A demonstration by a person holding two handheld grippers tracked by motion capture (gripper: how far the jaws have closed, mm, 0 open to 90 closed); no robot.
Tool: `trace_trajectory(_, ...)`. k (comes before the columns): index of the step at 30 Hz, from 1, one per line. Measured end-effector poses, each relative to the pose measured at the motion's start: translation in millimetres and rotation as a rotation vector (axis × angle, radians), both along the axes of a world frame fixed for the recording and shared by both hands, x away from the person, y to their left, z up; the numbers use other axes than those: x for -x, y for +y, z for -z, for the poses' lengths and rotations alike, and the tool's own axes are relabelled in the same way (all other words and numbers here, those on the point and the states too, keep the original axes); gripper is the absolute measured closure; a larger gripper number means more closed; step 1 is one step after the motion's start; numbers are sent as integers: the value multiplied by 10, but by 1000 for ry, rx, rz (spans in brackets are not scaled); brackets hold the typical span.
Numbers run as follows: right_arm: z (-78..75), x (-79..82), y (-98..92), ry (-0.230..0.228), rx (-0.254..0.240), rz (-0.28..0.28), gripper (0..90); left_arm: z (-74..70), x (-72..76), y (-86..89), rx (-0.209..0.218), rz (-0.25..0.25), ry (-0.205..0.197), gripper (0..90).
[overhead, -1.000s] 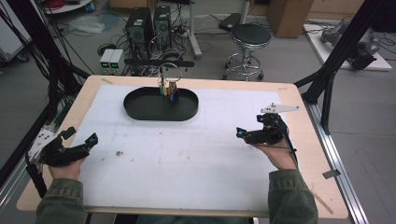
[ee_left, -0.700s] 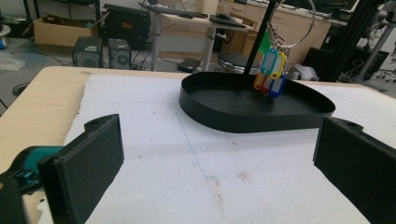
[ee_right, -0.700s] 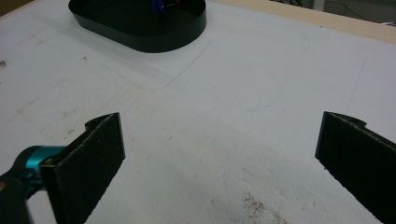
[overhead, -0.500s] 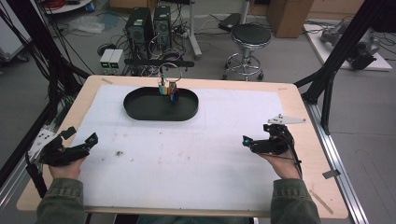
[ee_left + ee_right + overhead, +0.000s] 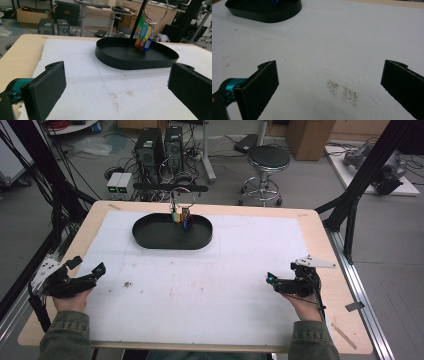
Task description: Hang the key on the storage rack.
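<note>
A black oval tray [image 5: 150, 239] lies at the far middle of the white sheet, also seen in the left gripper view [image 5: 120, 63]. A black stand in it carries a metal ring with coloured key tags [image 5: 181, 215] [image 5: 143, 37] hanging over the tray. My left gripper [image 5: 85, 272] rests low at the near left, open, jaws wide apart with nothing between them [image 5: 117, 87]. My right gripper [image 5: 272, 281] sits at the near right, open and empty over bare sheet [image 5: 329, 82].
The white foam sheet [image 5: 200, 280] covers most of the wooden table [image 5: 330, 245]. Small dark specks mark it [image 5: 343, 91] [image 5: 127, 283]. Beyond the far edge stand computer boxes [image 5: 160, 142] and a stool [image 5: 268, 157]. Black frame posts [image 5: 360, 175] flank the table.
My right gripper has drawn back toward the near right edge and lowered. The left gripper has stayed where it was.
</note>
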State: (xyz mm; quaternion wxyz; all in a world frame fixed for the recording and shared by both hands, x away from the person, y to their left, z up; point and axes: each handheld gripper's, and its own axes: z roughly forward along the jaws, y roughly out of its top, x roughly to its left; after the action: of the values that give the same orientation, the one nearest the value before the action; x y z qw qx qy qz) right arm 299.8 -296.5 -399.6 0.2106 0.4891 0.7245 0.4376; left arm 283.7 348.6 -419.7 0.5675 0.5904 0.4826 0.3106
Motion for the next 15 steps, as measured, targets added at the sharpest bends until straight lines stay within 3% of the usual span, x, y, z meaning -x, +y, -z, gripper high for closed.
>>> trace_trajectory(5, 82, 51, -16, 15, 2, 23, 4, 0, -2, -3, 2, 1, 0, 22)
trace_trajectory(15, 118, 165, -44, -59, -1, 114, 4, 3, -5, -4, 5, 3, 1, 22)
